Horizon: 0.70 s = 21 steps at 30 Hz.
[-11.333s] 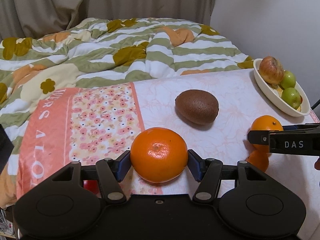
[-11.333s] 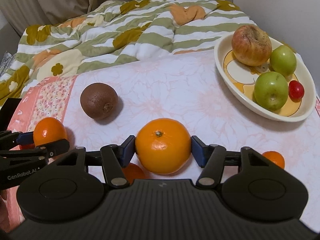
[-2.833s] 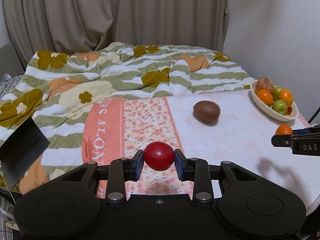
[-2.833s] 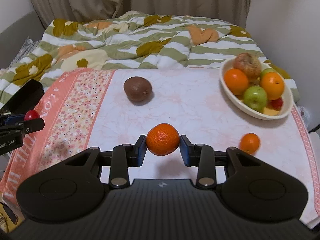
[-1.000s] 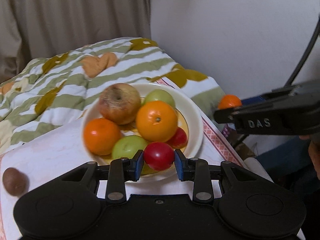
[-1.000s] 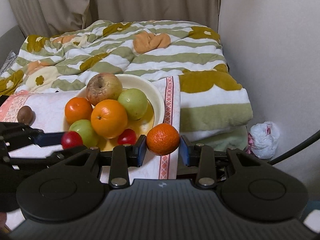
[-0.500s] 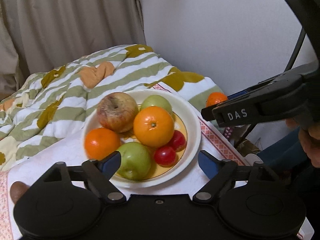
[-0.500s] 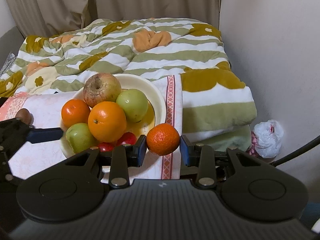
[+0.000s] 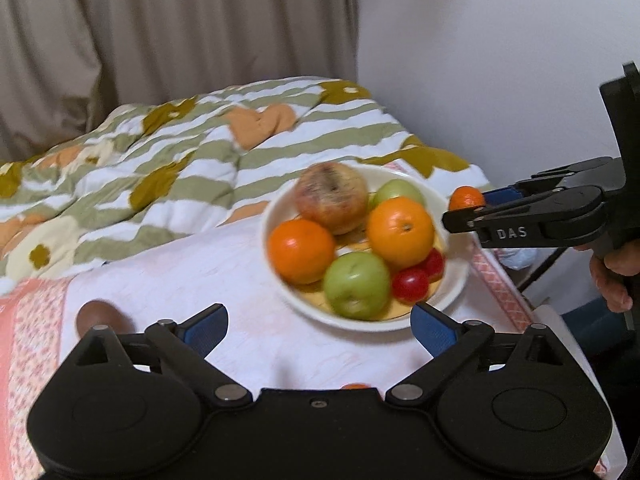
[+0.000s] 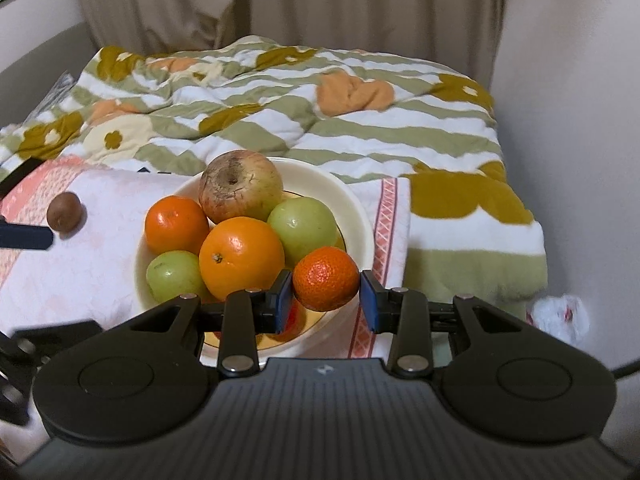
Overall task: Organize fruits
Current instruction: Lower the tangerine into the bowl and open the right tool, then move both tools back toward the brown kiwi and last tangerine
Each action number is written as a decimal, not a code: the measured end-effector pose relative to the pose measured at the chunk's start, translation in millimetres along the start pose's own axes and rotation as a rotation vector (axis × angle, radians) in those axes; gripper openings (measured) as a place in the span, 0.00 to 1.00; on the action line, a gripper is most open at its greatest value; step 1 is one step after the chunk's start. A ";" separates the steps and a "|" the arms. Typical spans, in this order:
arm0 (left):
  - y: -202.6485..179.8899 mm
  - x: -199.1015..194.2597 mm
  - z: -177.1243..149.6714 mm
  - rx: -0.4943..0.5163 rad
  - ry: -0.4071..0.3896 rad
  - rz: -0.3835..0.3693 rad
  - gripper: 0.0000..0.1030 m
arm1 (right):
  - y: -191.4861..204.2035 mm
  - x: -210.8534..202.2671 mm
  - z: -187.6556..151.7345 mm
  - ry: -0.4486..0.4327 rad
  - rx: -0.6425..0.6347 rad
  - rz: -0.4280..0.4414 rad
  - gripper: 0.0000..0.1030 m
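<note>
A cream bowl (image 9: 456, 280) (image 10: 356, 204) holds a reddish apple (image 9: 332, 198), two oranges (image 9: 301, 251), two green apples (image 9: 357, 285) and two red tomatoes (image 9: 410, 285). My left gripper (image 9: 320, 322) is open and empty, just in front of the bowl. My right gripper (image 10: 326, 300) is shut on a small mandarin (image 10: 326, 278) and holds it over the bowl's near right side; it also shows in the left wrist view (image 9: 466, 199). A brown kiwi (image 9: 98, 316) (image 10: 64, 210) lies on the tablecloth left of the bowl.
The table (image 9: 224, 280) has a pink-white cloth and ends just right of the bowl. A striped floral quilt (image 10: 320, 100) lies behind it. A white wall stands at the right. A small orange fruit (image 9: 354, 386) peeks out under my left gripper.
My left gripper has let the red tomato go into the bowl and pulled back, open. My right gripper has brought the mandarin left, over the bowl.
</note>
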State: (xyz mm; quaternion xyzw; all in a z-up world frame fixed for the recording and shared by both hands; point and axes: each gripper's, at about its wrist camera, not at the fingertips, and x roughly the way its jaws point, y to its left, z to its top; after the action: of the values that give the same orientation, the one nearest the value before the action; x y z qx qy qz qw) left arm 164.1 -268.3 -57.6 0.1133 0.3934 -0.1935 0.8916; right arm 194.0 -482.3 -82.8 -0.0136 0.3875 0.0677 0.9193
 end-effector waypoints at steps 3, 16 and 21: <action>7.7 -3.5 -6.0 -0.022 0.009 0.026 0.97 | -0.9 5.3 -2.2 -0.007 -0.025 0.011 0.50; 22.7 -22.6 -24.0 -0.107 0.030 0.107 0.97 | 5.8 -11.8 -17.4 -0.044 -0.081 -0.004 1.00; 27.8 -41.4 -31.6 -0.138 0.000 0.102 0.97 | 10.7 -29.0 -19.4 -0.042 -0.050 0.003 1.00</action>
State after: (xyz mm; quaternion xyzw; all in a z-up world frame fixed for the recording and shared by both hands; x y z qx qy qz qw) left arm 129.8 -221.5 -46.3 0.0716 0.3996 -0.1203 0.9060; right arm 158.7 -476.6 -75.4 -0.0343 0.3663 0.0792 0.9265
